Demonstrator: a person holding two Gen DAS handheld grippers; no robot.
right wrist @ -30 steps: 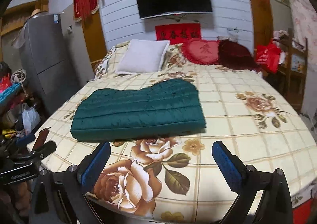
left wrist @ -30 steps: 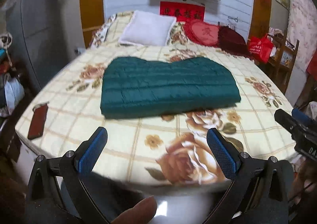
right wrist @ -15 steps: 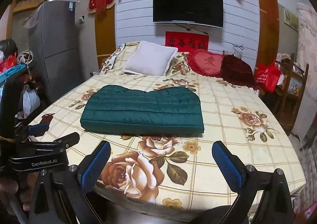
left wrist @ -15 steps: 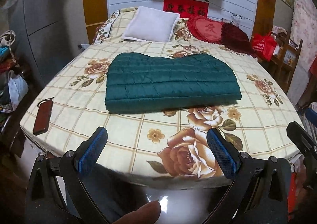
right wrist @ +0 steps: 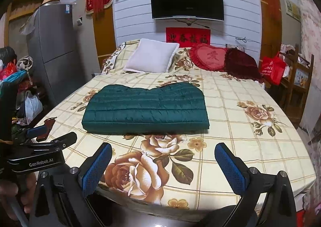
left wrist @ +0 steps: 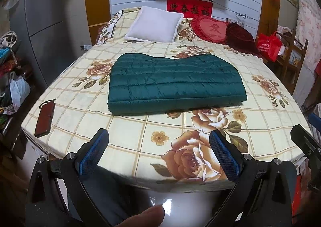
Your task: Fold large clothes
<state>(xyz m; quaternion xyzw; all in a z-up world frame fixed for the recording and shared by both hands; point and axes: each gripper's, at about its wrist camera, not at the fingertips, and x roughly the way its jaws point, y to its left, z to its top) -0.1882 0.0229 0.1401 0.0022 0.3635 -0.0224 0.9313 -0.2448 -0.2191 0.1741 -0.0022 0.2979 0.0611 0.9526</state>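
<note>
Left wrist view shows the dark green quilted jacket (left wrist: 174, 83) lying folded into a thick rectangular pad in the middle of the floral bedspread (left wrist: 140, 136), its long folded edge turned toward the foot of the bed. It sits flat with squared sides, which suggests the folding is essentially done and the garment is left where the wide mattress gave room to work. The left gripper (left wrist: 159, 154) hangs off the foot of the bed, well apart from the jacket, its blue-padded fingers (left wrist: 93, 151) spread wide and holding nothing. In the right wrist view the right gripper (right wrist: 163, 166) is likewise beyond the bed's edge, fingers (right wrist: 229, 165) splayed and empty, the jacket (right wrist: 145, 109) lying well ahead of it. Both tools being clear of the cloth reads as a release posture, not a reach. A dark red phone case (left wrist: 44, 119) lies near the bed's left edge, away from the jacket, and a white pillow (left wrist: 154, 24) rests at the head.
</note>
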